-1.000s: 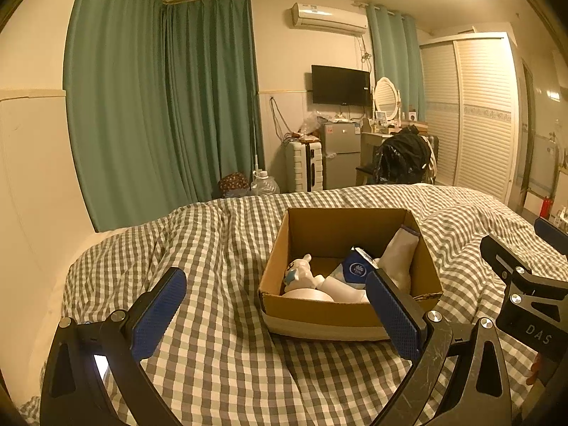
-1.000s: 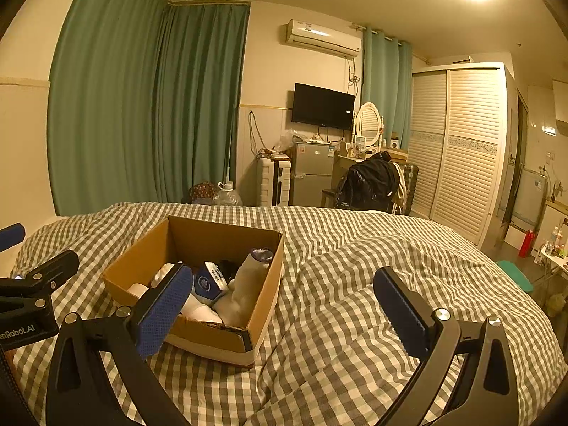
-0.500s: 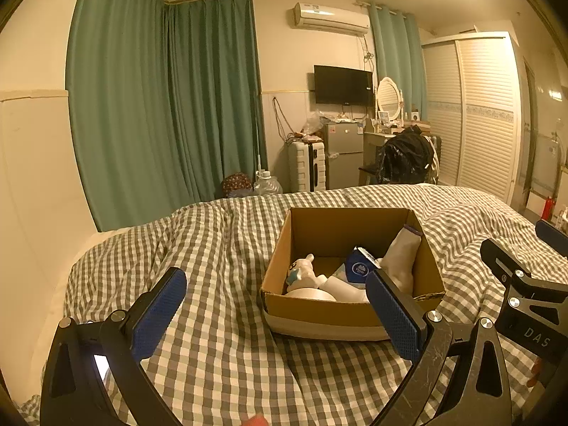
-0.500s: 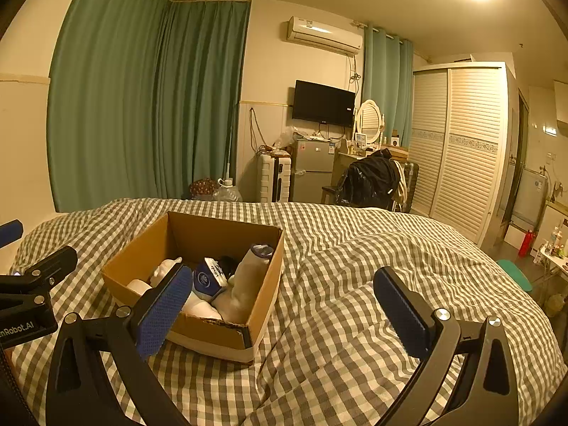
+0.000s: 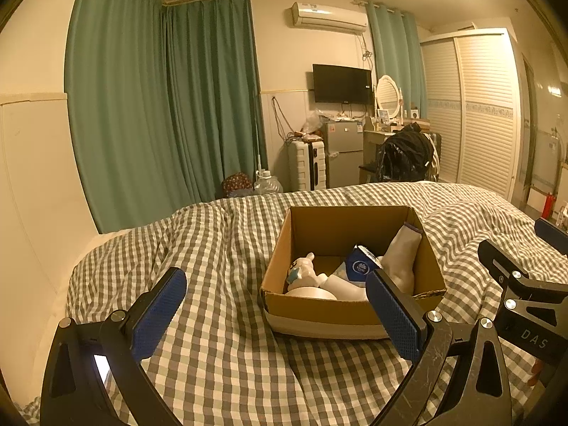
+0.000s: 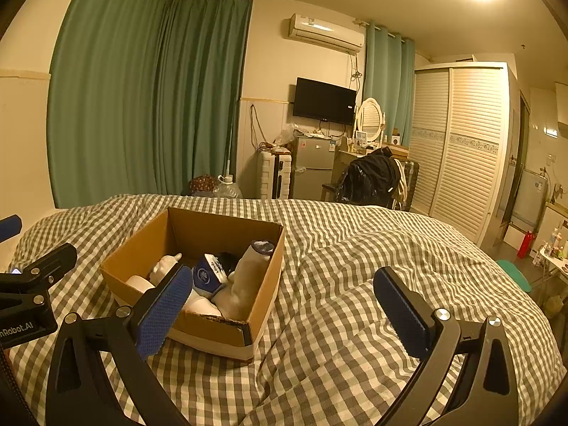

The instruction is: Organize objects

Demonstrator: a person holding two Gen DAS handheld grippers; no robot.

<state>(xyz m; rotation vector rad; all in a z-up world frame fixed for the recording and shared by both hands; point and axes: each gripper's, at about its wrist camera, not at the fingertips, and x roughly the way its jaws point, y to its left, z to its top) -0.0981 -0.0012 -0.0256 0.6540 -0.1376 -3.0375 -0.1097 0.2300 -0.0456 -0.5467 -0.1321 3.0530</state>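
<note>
An open cardboard box [image 5: 319, 310] [image 6: 227, 333] sits on the checked bed. Inside lie a white toy figure [image 5: 301, 272] [image 6: 164, 265], a blue-and-white pack [image 5: 361, 265] [image 6: 207, 276], a pale upright bottle [image 5: 404, 252] [image 6: 248, 277] and a white rounded item [image 5: 312, 293]. My left gripper [image 5: 275, 314] is open and empty, held in front of the box. My right gripper [image 6: 284, 310] is open and empty, to the right of the box, with its left finger in front of the box's near side. Each gripper shows at the edge of the other's view.
The grey checked duvet [image 6: 372, 269] covers the whole bed, with folds to the right of the box. Green curtains [image 5: 159, 106], a suitcase [image 5: 307, 165], a small fridge [image 5: 342, 152], a chair with a black bag [image 5: 404, 156] and a wardrobe [image 5: 472, 106] stand beyond the bed.
Both wrist views have shifted slightly; the box sits a little lower and nearer. Both grippers stay open and empty. Nothing in the box has moved.
</note>
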